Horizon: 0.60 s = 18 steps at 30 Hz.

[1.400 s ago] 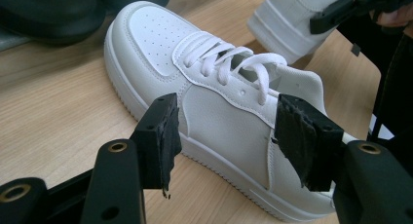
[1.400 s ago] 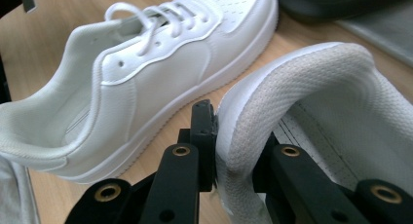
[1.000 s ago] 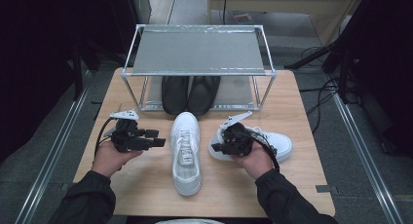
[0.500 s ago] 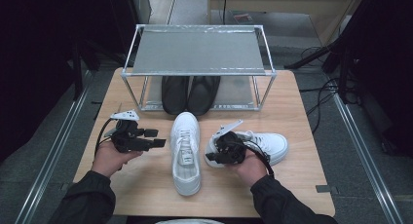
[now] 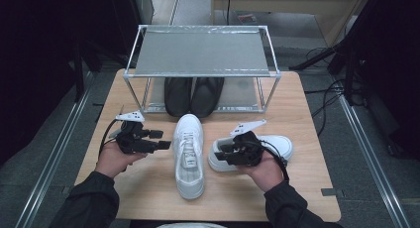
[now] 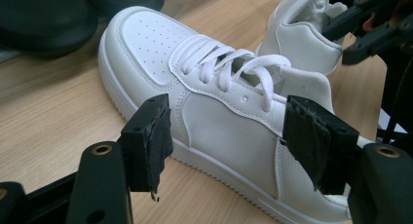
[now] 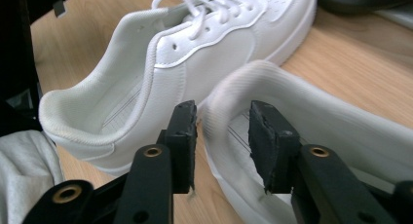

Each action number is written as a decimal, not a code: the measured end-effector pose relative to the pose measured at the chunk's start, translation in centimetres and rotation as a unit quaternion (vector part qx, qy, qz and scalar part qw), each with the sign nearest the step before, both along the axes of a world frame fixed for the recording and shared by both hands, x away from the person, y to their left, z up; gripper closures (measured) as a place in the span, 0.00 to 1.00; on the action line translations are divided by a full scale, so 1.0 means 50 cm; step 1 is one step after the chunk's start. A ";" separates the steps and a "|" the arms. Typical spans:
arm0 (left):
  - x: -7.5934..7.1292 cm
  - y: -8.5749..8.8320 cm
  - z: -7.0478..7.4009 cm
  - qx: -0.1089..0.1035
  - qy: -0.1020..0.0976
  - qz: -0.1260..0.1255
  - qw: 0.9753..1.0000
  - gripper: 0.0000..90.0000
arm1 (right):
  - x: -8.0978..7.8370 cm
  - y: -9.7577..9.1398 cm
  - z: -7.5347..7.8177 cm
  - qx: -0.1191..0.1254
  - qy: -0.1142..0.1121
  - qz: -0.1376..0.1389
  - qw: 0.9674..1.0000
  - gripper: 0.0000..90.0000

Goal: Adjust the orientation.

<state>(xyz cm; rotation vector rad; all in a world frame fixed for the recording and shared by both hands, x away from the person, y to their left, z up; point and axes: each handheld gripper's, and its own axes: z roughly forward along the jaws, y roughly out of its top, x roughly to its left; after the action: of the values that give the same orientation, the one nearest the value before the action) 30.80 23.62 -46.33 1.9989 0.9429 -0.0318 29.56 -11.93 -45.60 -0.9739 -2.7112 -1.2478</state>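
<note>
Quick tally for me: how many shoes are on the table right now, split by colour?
White shoes: 2, one lying lengthwise mid-table and one by the right gripper, pointing sideways
Black shoes: 2, side by side on the lower level of the metal rack
Total: 4 shoes

white sneakers (image 5: 189, 153), black shoes (image 5: 193, 94), wooden table (image 5: 307, 114).

right claw (image 5: 224, 152) opening, heel collar (image 7: 234, 87) released

Wood table (image 5: 307, 109), metal rack (image 5: 200, 52), grey floor (image 5: 366, 158)
</note>
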 end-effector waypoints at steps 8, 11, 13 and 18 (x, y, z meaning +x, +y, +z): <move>0.011 -0.006 0.002 0.004 0.002 -0.011 1.000 0.38 | -0.007 -0.077 0.017 0.009 -0.010 -0.049 0.999 0.82; 0.016 -0.006 0.005 0.003 -0.002 -0.010 1.000 0.38 | -0.014 -0.110 0.017 0.037 -0.022 -0.066 0.997 0.87; 0.020 -0.007 0.006 0.002 -0.003 -0.011 1.000 0.38 | -0.019 -0.126 0.017 0.038 -0.024 -0.079 0.996 0.88; 0.027 -0.013 0.009 0.002 -0.007 -0.015 1.000 0.38 | -0.029 -0.151 0.015 0.024 -0.027 -0.103 0.994 0.94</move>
<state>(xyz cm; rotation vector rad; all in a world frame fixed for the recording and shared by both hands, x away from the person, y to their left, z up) 32.17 22.96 -45.90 2.0152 0.9052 -0.0321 28.13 -19.50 -44.84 -1.2603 -2.6615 -1.3810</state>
